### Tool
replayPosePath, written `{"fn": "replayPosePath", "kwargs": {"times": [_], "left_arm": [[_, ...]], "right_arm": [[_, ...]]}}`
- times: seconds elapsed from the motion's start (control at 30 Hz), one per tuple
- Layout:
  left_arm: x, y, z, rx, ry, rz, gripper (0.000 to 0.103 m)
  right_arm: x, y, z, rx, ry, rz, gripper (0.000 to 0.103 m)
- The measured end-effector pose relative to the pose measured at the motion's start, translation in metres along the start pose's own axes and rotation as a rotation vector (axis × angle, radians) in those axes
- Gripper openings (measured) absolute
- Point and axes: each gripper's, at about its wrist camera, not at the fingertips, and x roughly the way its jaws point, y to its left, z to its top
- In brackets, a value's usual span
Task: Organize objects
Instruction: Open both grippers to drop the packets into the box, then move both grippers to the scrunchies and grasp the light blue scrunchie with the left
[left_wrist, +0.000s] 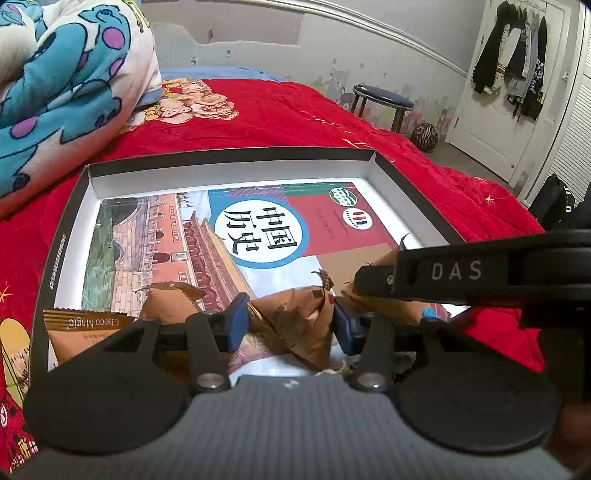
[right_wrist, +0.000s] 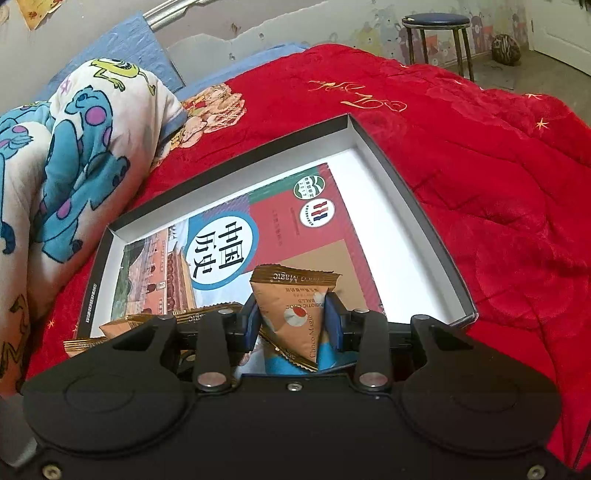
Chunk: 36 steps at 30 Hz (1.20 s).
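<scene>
A shallow black box (left_wrist: 229, 155) with a white inside lies on the red bed; it also shows in the right wrist view (right_wrist: 406, 206). A Chinese history textbook (left_wrist: 258, 229) lies flat inside it (right_wrist: 280, 229). My left gripper (left_wrist: 290, 323) is shut on a brown Choco Magic snack packet (left_wrist: 299, 325) just above the book's near end. My right gripper (right_wrist: 291, 325) is shut on another Choco Magic packet (right_wrist: 291, 306). The right gripper also reaches in from the right in the left wrist view (left_wrist: 369, 280). More packets lie at the box's near left (left_wrist: 81, 328) (right_wrist: 122, 326).
A red quilt (right_wrist: 480, 184) covers the bed. A folded blue cartoon blanket (left_wrist: 55, 92) lies to the left of the box. A stool (left_wrist: 384, 103), a ball (left_wrist: 424, 136) and a door hung with clothes (left_wrist: 517, 74) stand beyond the bed.
</scene>
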Motion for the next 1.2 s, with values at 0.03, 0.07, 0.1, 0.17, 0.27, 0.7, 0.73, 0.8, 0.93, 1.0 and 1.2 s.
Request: {"fn": "replayPosePath", "kwargs": {"times": [0.03, 0.07, 0.1, 0.17, 0.27, 0.7, 0.73, 0.8, 0.93, 1.0, 1.2], "left_arm": [[0.000, 0.000, 0.000, -0.001, 0.001, -0.001, 0.063], [0.000, 0.000, 0.000, -0.003, 0.001, -0.001, 0.063], [0.000, 0.000, 0.000, -0.005, 0.002, -0.002, 0.063], [-0.001, 0.000, 0.000, -0.003, 0.002, -0.003, 0.063], [-0.001, 0.001, 0.000, -0.001, 0.001, -0.006, 0.064], [-0.001, 0.001, 0.001, 0.005, 0.013, 0.005, 0.067], [-0.002, 0.002, 0.001, 0.003, 0.011, 0.004, 0.067], [-0.004, 0.003, 0.002, -0.004, 0.006, -0.001, 0.069], [-0.011, 0.007, 0.006, -0.009, -0.006, -0.028, 0.073], [-0.017, 0.008, 0.009, -0.001, -0.014, -0.033, 0.076], [-0.047, 0.007, 0.018, 0.047, -0.035, -0.122, 0.082]], "right_arm": [[0.000, 0.000, 0.000, 0.000, 0.001, 0.000, 0.035], [0.000, 0.000, 0.000, 0.002, 0.001, 0.002, 0.035], [0.000, 0.000, 0.000, 0.004, 0.001, 0.004, 0.035], [0.000, -0.001, 0.000, 0.009, 0.001, 0.007, 0.035], [-0.001, -0.001, 0.000, 0.009, 0.001, 0.007, 0.035], [-0.001, -0.001, 0.000, 0.007, 0.003, 0.013, 0.036], [-0.001, -0.001, -0.001, 0.008, 0.003, 0.016, 0.036], [-0.003, 0.000, -0.001, 0.010, -0.002, 0.023, 0.040], [-0.017, 0.009, -0.002, -0.029, -0.039, 0.029, 0.061], [-0.030, 0.011, -0.001, -0.027, -0.070, 0.044, 0.067], [-0.082, 0.002, -0.005, 0.026, -0.161, -0.004, 0.081]]}}
